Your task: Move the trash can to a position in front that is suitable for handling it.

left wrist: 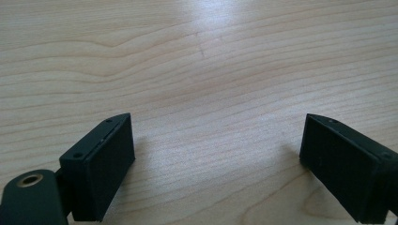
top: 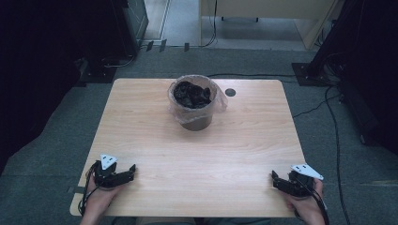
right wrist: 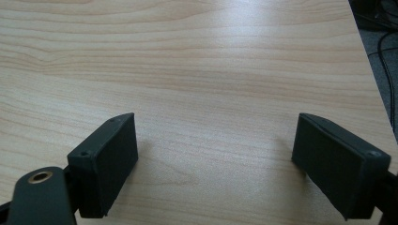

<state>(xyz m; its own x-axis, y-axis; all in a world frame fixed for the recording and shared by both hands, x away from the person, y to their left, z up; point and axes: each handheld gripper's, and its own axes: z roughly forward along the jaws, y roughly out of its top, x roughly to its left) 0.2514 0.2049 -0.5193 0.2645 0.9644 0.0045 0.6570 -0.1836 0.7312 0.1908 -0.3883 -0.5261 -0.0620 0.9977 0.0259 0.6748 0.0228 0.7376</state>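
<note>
The left gripper (top: 133, 169) is resting at the near left corner of the table (top: 234, 140), its jaws spreading wide with nothing but bare wood between them, as the left gripper view also shows (left wrist: 216, 159). The right gripper (top: 273, 178) is lying at the near right corner, pointing inward toward the left one, and its jaws are likewise standing wide apart over bare wood (right wrist: 216, 159). A hand (top: 96, 199) is holding the left gripper from below, and another hand (top: 307, 208) is holding the right. The two grippers are sitting well apart, one at each side. A pot (top: 195, 101) lined with a clear bag is standing upright near the far middle of the table, well apart from both grippers, and is holding a dark heap (top: 191, 93). Just beside it, to its right, a small dark hole (top: 230, 92) is showing in the tabletop.
</note>
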